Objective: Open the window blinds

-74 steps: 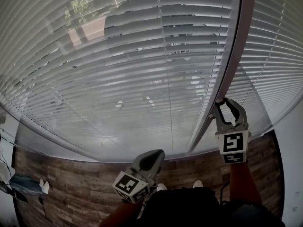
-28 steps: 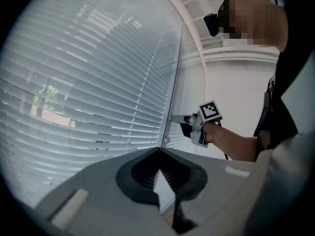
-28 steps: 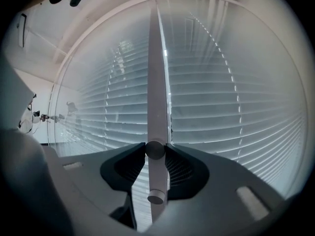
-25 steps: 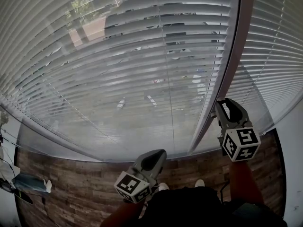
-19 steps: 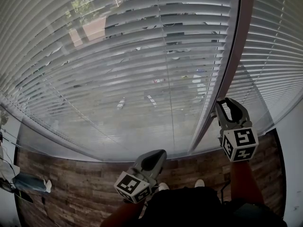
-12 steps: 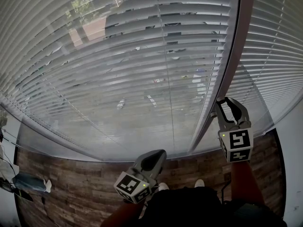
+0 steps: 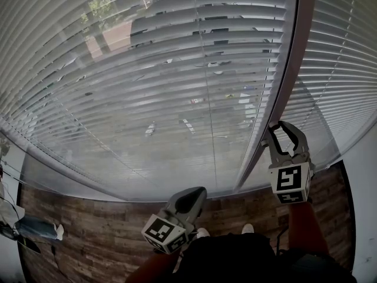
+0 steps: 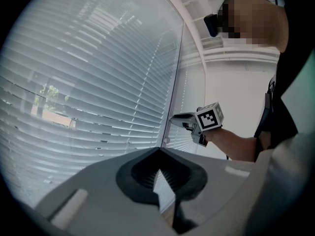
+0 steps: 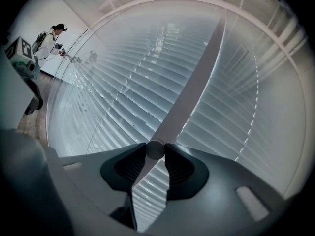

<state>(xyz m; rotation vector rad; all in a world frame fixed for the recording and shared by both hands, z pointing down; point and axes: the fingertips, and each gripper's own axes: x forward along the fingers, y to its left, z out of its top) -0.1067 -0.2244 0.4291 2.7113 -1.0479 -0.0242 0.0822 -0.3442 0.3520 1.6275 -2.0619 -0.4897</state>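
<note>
Nearest the body, the left gripper (image 8: 158,154) is held low over the brown wood-plank floor (image 7: 88,229). Its jaws are clenched tip to tip with nothing between them. It takes no part in the work at this moment.

Further out and to the right, the right gripper (image 9: 155,147) is raised to the window. Its jaws are clamped on the rounded lower end of the long grey tilt wand (image 9: 194,82). The wand runs up and away from the jaws, in front of the slats, toward the head of the window. It hangs near the vertical frame bar (image 7: 283,69) that divides the two panels.

Beyond that, the white horizontal-slat window blinds (image 7: 147,69) are lowered fully and cover the glass from top to sill. The slats are neither flat shut nor fully level. Narrow bands of the outside show between them, including a tree (image 7: 100,7) and what appear to be vehicles further down.

Assessment: the control is found and gripped, so the approach and grasp are done. The slats read as only partly tilted, so the opening itself appears incomplete. What is left, in my judgement, is more twisting of the wand until the slats lie level, then release. The blinds to the right of the frame bar look more closed.
</note>
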